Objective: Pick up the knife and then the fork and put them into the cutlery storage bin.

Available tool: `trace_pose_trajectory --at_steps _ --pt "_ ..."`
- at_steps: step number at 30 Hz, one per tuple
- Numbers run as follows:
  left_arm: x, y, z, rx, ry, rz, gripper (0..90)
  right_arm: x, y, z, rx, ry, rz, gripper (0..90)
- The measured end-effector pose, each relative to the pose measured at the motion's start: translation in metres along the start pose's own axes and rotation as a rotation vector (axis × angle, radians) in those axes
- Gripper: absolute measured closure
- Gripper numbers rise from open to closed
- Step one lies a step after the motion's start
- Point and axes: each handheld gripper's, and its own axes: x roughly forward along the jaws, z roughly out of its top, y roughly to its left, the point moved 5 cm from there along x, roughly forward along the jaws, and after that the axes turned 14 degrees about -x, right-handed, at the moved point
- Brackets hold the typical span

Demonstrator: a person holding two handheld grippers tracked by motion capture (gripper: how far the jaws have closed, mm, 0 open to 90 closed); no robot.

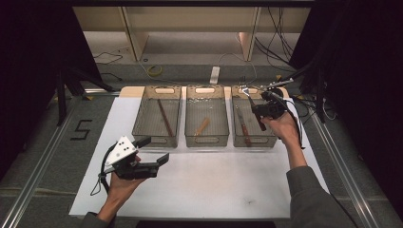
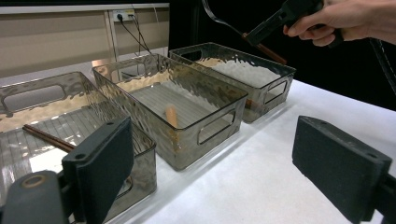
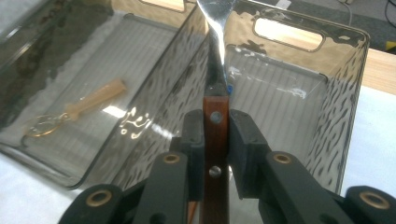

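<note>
Fork point(image 3: 215, 70) is being held by its wooden handle between the jaws of the right gripper point(image 3: 215, 135), which are pressing on both sides of the handle; the metal neck and tines are extending ahead of and above the jaws, over the right bin point(image 3: 327, 140).

Going left to right in the high view: left gripper point(image 1: 153, 151) is hovering above the white table point(image 1: 214, 185), in front of the left bin point(image 1: 157, 116), its jaws standing wide apart with nothing between them. In the left gripper view, bare tabletop is lying between the two pads, and the three bins are sitting ahead of the jaws.

Left bin is containing a dark chopstick point(image 1: 164, 116), lying lengthwise. Middle bin point(image 1: 206, 116) is containing a light wooden piece point(image 1: 202, 126), lying at a slant. Right bin is containing a knife point(image 1: 243, 126) with a wooden handle.

Right gripper is hanging above the right bin's far right part, with the fork's handle pointing down and toward the person and its tines reaching past the jaws toward the bin's far rim. In the left gripper view, the fork point(image 2: 233, 25) is clear of the bin, not touching it.
</note>
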Motion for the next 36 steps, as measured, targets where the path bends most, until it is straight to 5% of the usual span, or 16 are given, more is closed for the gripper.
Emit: trace_pose_trajectory --at_steps 36 --pt "0.001 0.000 0.000 0.000 0.002 0.001 12.2 0.040 0.000 -0.022 0.068 0.091 -0.008 77.2"
